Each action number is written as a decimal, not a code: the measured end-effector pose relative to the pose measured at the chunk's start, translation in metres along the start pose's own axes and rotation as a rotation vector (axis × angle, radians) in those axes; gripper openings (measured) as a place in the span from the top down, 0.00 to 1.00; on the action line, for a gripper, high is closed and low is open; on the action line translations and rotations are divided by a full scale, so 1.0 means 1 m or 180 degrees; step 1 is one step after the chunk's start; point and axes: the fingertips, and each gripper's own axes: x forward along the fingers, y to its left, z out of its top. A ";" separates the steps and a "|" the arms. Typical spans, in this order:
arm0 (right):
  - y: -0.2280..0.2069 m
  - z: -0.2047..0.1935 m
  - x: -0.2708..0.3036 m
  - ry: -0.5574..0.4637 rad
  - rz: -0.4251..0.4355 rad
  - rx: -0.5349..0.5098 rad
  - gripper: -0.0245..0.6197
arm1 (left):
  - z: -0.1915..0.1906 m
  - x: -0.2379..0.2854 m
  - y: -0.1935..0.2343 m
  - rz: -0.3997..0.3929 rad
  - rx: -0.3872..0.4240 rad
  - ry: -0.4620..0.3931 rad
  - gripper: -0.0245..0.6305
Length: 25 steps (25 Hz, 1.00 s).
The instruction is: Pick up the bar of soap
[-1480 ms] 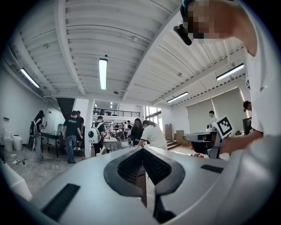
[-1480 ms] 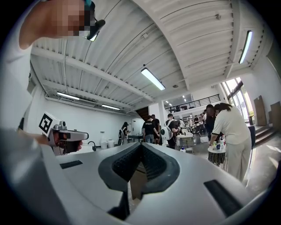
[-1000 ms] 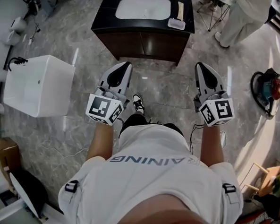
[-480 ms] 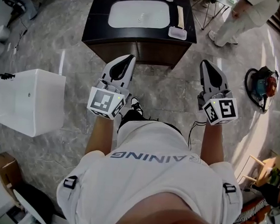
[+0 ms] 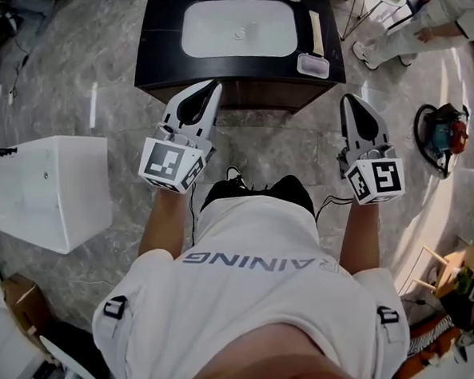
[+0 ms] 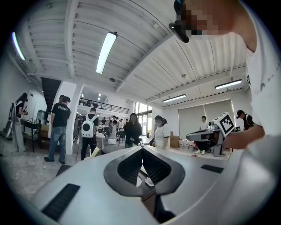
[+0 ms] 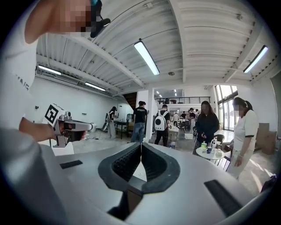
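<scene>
while both hang short of the counter (image 5: 160, 28), the left gripper (image 5: 214, 87) and right gripper (image 5: 349, 100) have jaws pressed together, nothing between them. the bar of soap (image 5: 313, 64) seems to sit in the small dish (image 5: 325, 73) right of the sink (image 5: 240, 29). it's probably light, hard and slick, so pinch across its long sides.

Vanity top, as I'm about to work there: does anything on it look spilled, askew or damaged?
Nothing stands out. The vanity top shows no spill or damage, and the small white tray lies flat beside the basin.
</scene>
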 end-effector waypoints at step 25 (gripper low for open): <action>-0.124 -0.259 0.189 0.2508 0.1522 -0.1802 0.65 | -0.068 0.096 0.012 0.0773 -0.0349 0.0607 0.96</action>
